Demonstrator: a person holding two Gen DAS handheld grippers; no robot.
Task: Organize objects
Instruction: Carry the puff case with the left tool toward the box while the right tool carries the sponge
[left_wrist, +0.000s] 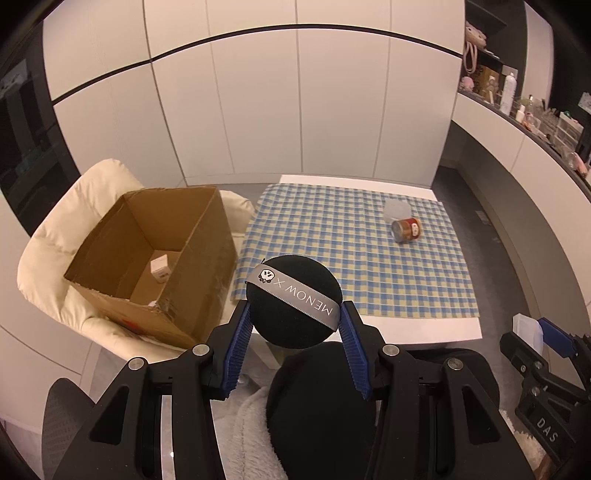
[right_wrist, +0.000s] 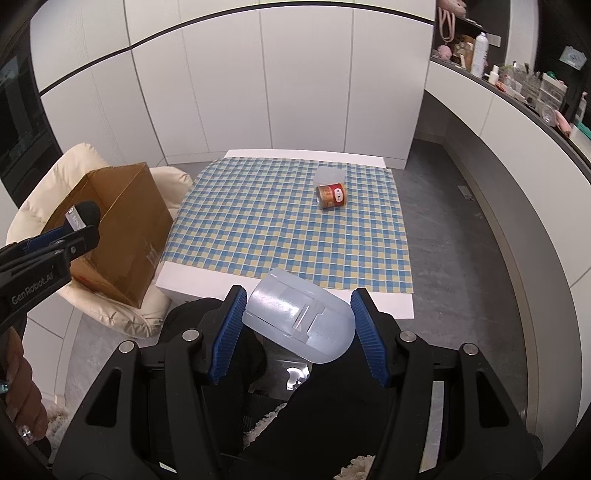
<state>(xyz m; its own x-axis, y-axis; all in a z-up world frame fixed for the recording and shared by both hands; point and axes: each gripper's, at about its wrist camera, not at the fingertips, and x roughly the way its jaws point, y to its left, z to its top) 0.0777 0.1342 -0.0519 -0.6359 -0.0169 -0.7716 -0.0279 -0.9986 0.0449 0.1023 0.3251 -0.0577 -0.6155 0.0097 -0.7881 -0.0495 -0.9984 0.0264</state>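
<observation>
My left gripper (left_wrist: 295, 306) is shut on a round black puff (left_wrist: 288, 325) with a grey "MENOW" ribbon, held above the near table edge, right of an open cardboard box (left_wrist: 207, 251). A small white box (left_wrist: 159, 267) lies inside it. My right gripper (right_wrist: 299, 295) is shut on a translucent plastic case (right_wrist: 299, 321), held over the person's dark lap, short of the table. On the checked cloth (right_wrist: 258, 229) a can (right_wrist: 331, 196) lies on its side in front of a translucent tub (right_wrist: 328, 175). In the right wrist view the left gripper (right_wrist: 81, 225) and puff (right_wrist: 90, 210) show at left.
The box (right_wrist: 122, 229) sits on a cream padded chair (left_wrist: 55, 251) left of the white table (left_wrist: 406, 328). White cabinet doors stand behind. A curved shelf (right_wrist: 517, 92) with bottles runs along the right. A hand (right_wrist: 22, 387) shows at lower left.
</observation>
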